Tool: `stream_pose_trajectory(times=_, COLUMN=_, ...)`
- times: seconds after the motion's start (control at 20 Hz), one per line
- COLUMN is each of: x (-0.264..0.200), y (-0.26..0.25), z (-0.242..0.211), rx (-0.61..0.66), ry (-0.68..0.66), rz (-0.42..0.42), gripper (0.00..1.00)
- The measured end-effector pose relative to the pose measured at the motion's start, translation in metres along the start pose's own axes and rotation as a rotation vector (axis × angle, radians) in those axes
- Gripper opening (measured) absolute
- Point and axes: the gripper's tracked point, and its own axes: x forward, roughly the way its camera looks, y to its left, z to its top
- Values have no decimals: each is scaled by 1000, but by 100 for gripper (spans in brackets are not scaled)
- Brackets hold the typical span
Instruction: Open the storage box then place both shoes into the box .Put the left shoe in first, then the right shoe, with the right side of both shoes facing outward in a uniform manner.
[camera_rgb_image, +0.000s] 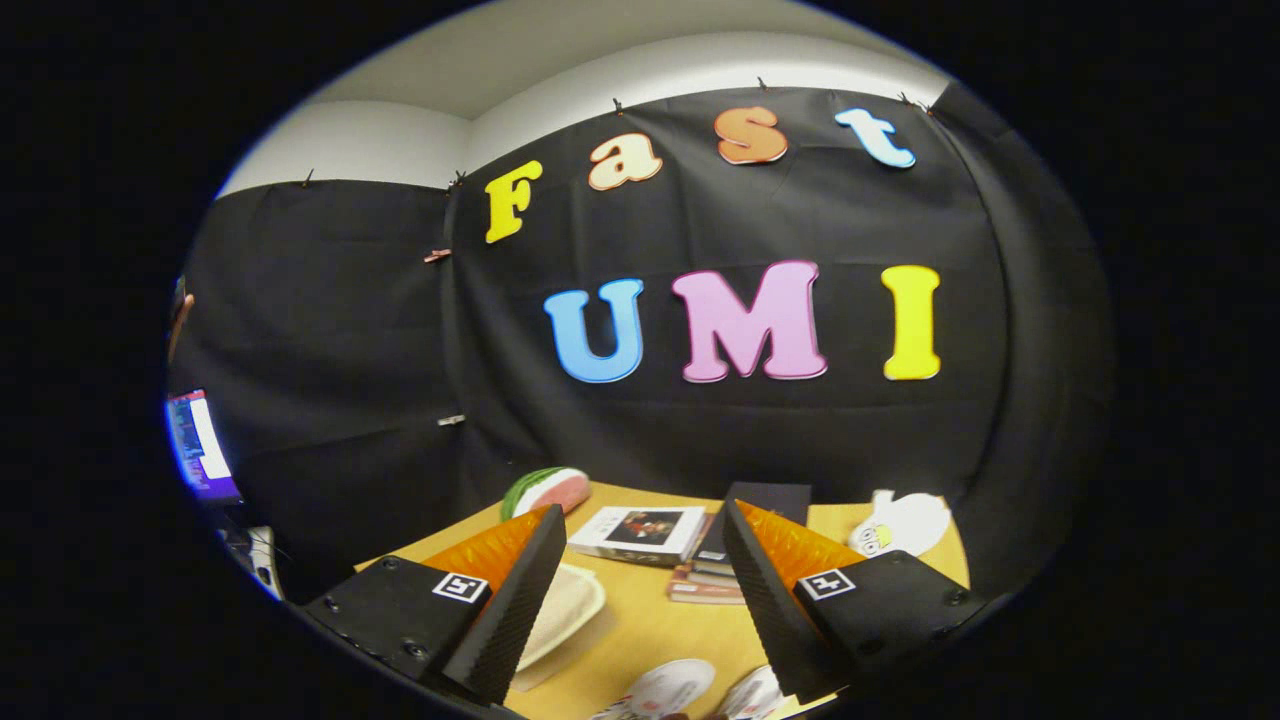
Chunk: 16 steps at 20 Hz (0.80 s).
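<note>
Hand-held gripper hangs above the counter with its two fingers spread wide and nothing between them, tilted so that it looks more at the booth's black wall than at the work below. That raised, level pose reads as a survey before the first step, since no finger is near anything it could grip.

In the gripper view, taking the gap between the fingertips as the clock's centre, two pale shoes lie at about six o'clock, close under the fingers and partly cut off, their openings seeming to face up; which is left and which is right I cannot tell. Just beside the left finger, at about eight o'clock, sits a cream oval lid or tray, possibly part of the storage box, though the finger hides too much of it to be sure.

Beyond the fingers, at twelve o'clock, a book lies flat, and at one o'clock a stack of books carries a dark box. A watermelon-slice toy rests at eleven o'clock and a white plush toy at two o'clock, both well apart from the shoes. Far off at nine o'clock a lit screen stands by the wall.

By my judgement the task is not yet begun: the box must be found and opened first, so the hand-held gripper needs to tip downward.
</note>
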Motion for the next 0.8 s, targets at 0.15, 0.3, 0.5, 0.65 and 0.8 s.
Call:
stream_pose_trajectory(times=0.15, x=21, y=36, z=-37, rx=127, ry=122, rz=121, gripper=98)
stream_pose_trajectory(times=0.3, x=36, y=57, z=-78, rx=300, ry=263, rz=204, gripper=98)
stream_pose_trajectory(times=0.5, x=46, y=86, z=-133, rx=548, ry=421, rz=293, gripper=98)
stream_pose_trajectory(times=0.65, x=47, y=82, z=-184, rx=691, ry=527, rz=285, gripper=98)
stream_pose_trajectory(times=0.8, x=54, y=84, z=-222, rx=814, ry=593, rz=273, gripper=98)
